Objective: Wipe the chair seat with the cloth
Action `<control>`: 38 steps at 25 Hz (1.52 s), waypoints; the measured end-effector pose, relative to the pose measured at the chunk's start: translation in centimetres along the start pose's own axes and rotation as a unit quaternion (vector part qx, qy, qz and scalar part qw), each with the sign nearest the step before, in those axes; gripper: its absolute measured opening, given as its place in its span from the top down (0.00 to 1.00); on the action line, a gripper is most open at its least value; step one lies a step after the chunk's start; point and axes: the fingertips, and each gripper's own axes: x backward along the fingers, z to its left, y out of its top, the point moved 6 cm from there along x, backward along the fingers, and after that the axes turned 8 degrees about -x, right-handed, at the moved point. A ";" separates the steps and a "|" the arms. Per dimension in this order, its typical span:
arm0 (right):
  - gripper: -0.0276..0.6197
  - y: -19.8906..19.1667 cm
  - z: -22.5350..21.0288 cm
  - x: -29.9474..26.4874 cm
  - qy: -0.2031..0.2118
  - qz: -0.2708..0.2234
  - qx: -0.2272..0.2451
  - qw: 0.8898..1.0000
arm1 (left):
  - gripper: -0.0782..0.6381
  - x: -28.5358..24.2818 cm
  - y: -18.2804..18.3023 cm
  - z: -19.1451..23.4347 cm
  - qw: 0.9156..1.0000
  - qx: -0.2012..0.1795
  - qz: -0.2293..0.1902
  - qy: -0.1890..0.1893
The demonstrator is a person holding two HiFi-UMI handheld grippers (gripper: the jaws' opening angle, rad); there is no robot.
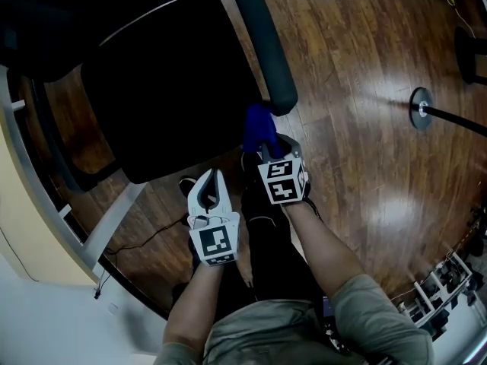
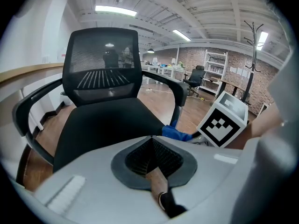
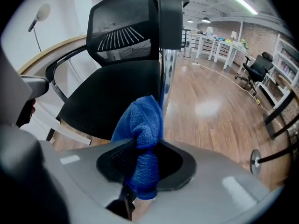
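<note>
The black office chair's seat (image 1: 167, 90) fills the upper left of the head view, with its right armrest (image 1: 266, 44) beside it. A blue cloth (image 1: 260, 126) sticks out of my right gripper (image 1: 268, 144), which is shut on it just off the seat's front right corner, below the armrest. In the right gripper view the cloth (image 3: 142, 134) bunches up between the jaws, in front of the seat (image 3: 117, 101). My left gripper (image 1: 213, 177) hovers before the seat's front edge, shut and holding nothing. Its view shows the seat (image 2: 107, 125) ahead and the cloth (image 2: 176, 133) to the right.
A stand's round base (image 1: 419, 106) sits on the wooden floor to the right. A thin cable (image 1: 144, 238) lies on the floor below the chair, near a pale curved wall (image 1: 30, 234). Shelves (image 2: 216, 69) and another office chair (image 3: 254, 69) stand far off.
</note>
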 end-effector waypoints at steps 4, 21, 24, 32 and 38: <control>0.81 0.6 0.6 1.2 -0.005 -0.003 0.010 1.000 | 0.88 1.2 0.4 1.4 1.000 0.009 -0.011 0.009; 0.81 13.0 18.1 23.4 0.103 -0.138 0.148 0.974 | 0.88 19.1 10.0 12.7 0.990 0.070 -0.076 0.099; 0.81 14.6 23.6 26.7 0.153 -0.158 0.178 0.959 | 0.88 23.6 10.1 14.8 0.985 0.079 -0.082 0.129; 0.81 15.3 41.0 32.4 0.290 -0.175 0.297 0.893 | 0.88 36.0 7.0 21.6 0.964 0.113 -0.087 0.226; 0.80 12.7 52.5 33.5 0.348 -0.158 0.392 0.837 | 0.88 43.2 3.6 25.5 0.942 0.138 -0.091 0.291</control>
